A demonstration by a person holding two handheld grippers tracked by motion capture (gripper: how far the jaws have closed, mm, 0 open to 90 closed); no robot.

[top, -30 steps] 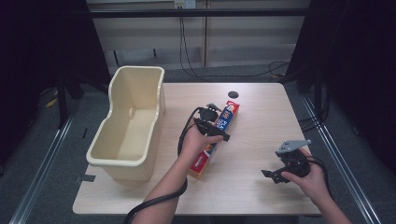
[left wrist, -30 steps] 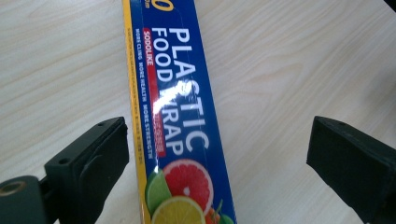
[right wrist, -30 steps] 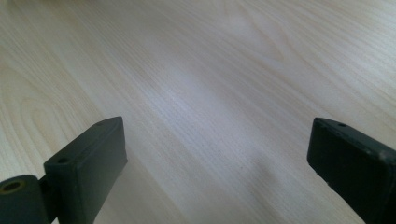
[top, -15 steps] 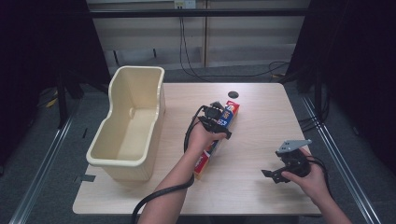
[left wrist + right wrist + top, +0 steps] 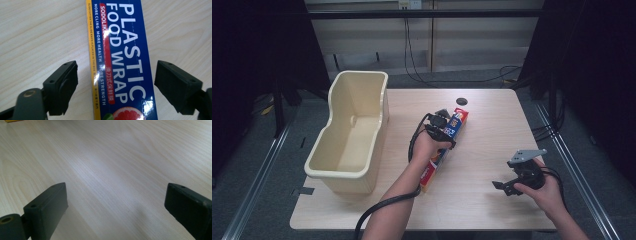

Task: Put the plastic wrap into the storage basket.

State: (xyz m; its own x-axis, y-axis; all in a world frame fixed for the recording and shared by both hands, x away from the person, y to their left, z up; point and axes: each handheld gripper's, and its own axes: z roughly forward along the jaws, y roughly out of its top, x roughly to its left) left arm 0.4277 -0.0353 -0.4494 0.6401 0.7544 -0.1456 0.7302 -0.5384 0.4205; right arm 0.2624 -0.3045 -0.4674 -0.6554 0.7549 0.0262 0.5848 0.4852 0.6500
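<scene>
A long blue plastic food wrap box [image 5: 447, 145] with red ends lies slantwise in the middle of the light wooden table [image 5: 482, 205]. My left gripper [image 5: 443, 129] points down over the box's far half. In the left gripper view the box [image 5: 120, 60] lies between the two black pads [image 5: 63, 85], with a strip of table showing on each side of it; the jaws have just been closing and do not touch it. My right gripper [image 5: 504, 187] rests low over the table near its right front, open, with bare wood between its pads [image 5: 47, 207].
A tall cream plastic tub [image 5: 352, 132] stands empty on the table's left side, partly over the left edge. A small dark round hole [image 5: 462, 101] sits near the far edge. Cables trail on the floor beyond the table.
My left hand has slid a little up the box and sunk toward it. The right hand has kept still.
</scene>
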